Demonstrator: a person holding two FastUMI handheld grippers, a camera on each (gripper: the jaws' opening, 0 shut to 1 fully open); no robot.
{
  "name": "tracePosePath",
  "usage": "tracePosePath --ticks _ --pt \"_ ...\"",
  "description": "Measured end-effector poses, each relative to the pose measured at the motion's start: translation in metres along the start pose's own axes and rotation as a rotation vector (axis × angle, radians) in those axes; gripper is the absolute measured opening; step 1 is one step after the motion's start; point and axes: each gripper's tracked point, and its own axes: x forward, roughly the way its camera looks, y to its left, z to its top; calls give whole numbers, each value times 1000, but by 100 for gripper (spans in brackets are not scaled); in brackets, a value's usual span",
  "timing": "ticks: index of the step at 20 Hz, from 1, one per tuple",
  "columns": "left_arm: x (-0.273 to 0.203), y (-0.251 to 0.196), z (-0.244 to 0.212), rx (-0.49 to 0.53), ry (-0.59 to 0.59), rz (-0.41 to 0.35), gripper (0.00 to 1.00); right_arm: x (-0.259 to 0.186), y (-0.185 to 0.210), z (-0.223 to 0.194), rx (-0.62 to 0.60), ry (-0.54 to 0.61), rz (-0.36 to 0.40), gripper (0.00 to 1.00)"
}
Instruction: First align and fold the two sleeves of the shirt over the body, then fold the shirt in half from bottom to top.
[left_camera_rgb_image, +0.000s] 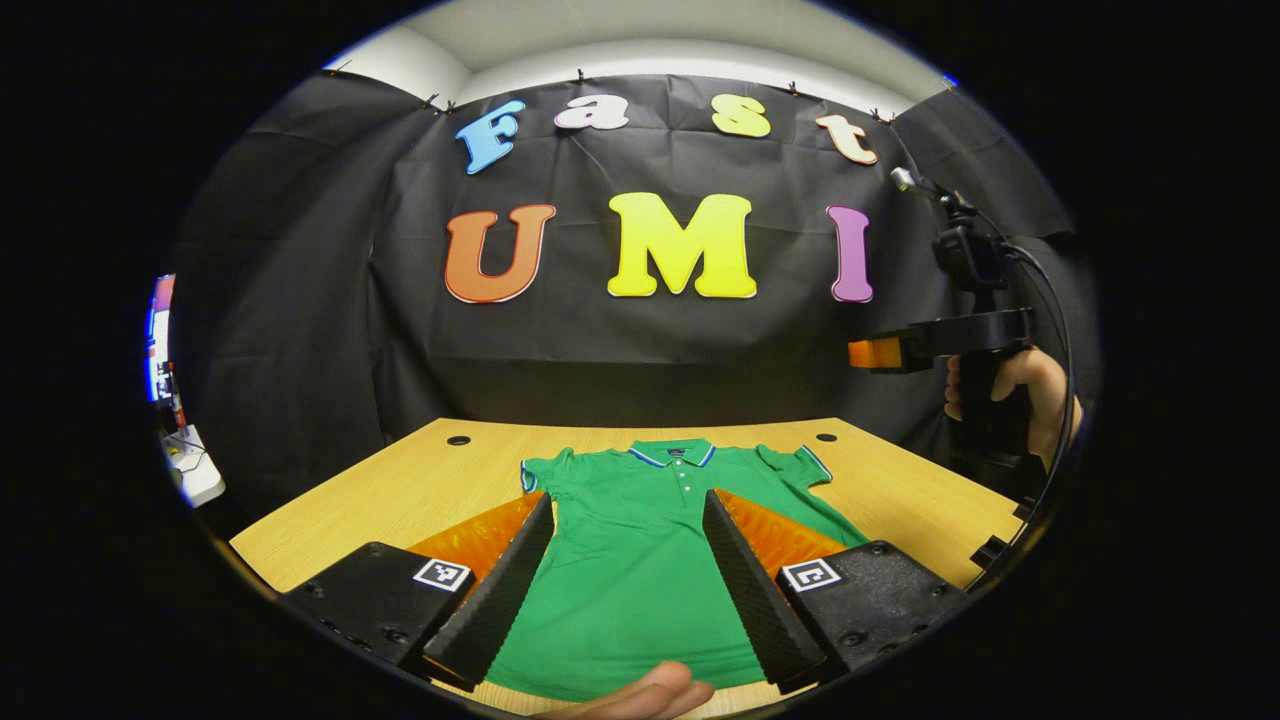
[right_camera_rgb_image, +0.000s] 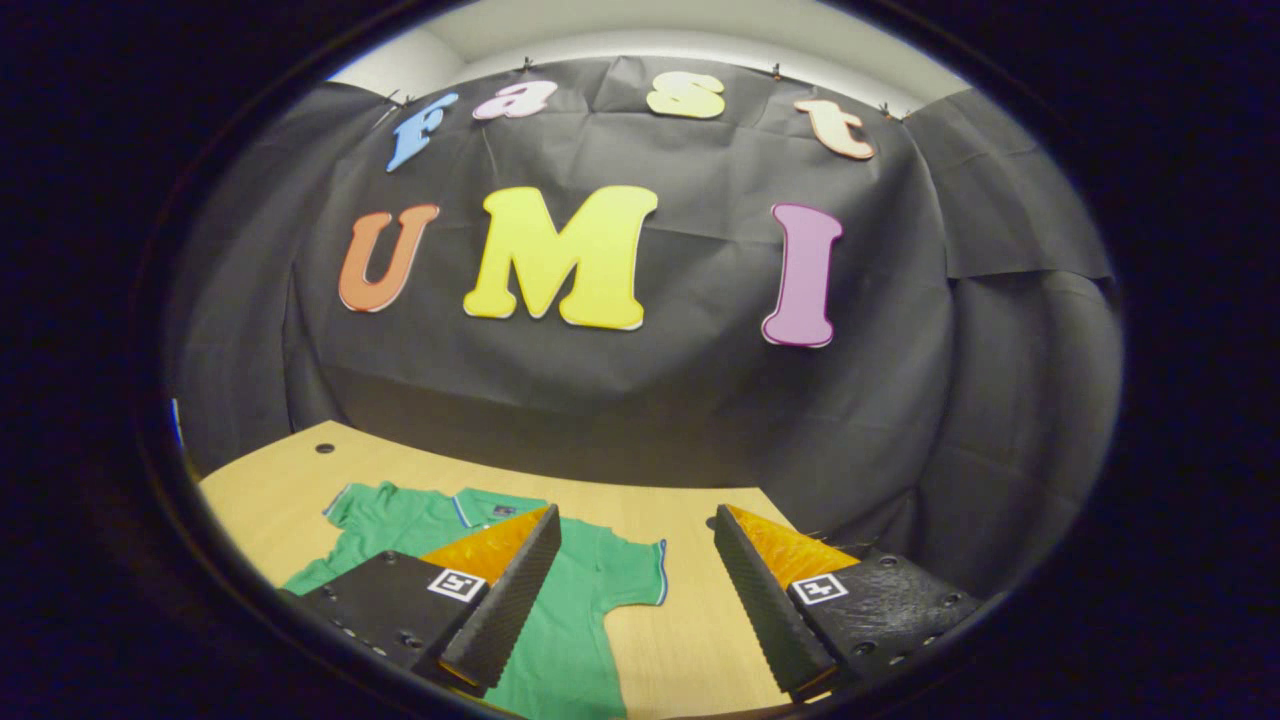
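A green polo shirt (left_camera_rgb_image: 640, 560) is seen laid flat on the wooden surface (left_camera_rgb_image: 400, 490), front side up, with its collar (left_camera_rgb_image: 672, 453) pointing toward the black cloth wall (left_camera_rgb_image: 300, 300) and its hem at the near edge. Both short sleeves are spread outward to the sides, unfolded; the left sleeve (left_camera_rgb_image: 545, 472) and right sleeve (left_camera_rgb_image: 797, 463) are each edged with a striped trim. The button placket is visible below the collar.

In the left gripper view, the left claw (left_camera_rgb_image: 628, 590) is held above the shirt body with its 2 fingers wide apart, and nothing is gripped between them. A fingertip of a hand (left_camera_rgb_image: 640, 692) is seen at the bottom edge, just over the hem.

In the same view the right claw (left_camera_rgb_image: 868, 354) is seen raised well above the surface at the right, gripped by a hand (left_camera_rgb_image: 1020, 395), with a cable looping behind it.

In the right gripper view, the right claw (right_camera_rgb_image: 636, 590) is likewise spread wide and holds nothing. The shirt (right_camera_rgb_image: 570, 620) is seen to lie below and to its left, with 1 sleeve (right_camera_rgb_image: 635, 572) between the fingers and bare wood (right_camera_rgb_image: 690, 640) under the right finger. 2 small round holes are seen in the surface near the far edge.
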Motion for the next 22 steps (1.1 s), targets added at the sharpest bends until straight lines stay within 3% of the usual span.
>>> tracePosePath --ticks 4,8,9,11,13,15,17,20,22 --pt "20 18 -15 -31 21 44 97 79 -13 -56 -39 180 -26 95" --pt "32 31 -29 -39 48 75 98 138 -29 -102 -74 290 -54 97" --pt "35 31 -32 -41 52 75 98 151 -30 -111 -62 317 -45 94" --pt "39 33 -33 -39 48 83 98 167 -28 -127 -10 385 -22 97" --pt "43 31 -37 -45 50 81 98 178 -28 -138 31 446 -7 86" --pt "45 25 -43 -52 62 55 98 189 -30 -149 44 499 8 89" --pt "48 21 -44 -34 63 43 98 193 -30 -159 55 570 21 80" --pt "51 23 -47 -19 64 46 98 199 -20 -174 88 648 68 76" --pt "53 23 -52 -24 76 44 98 204 -20 -181 97 673 65 57"
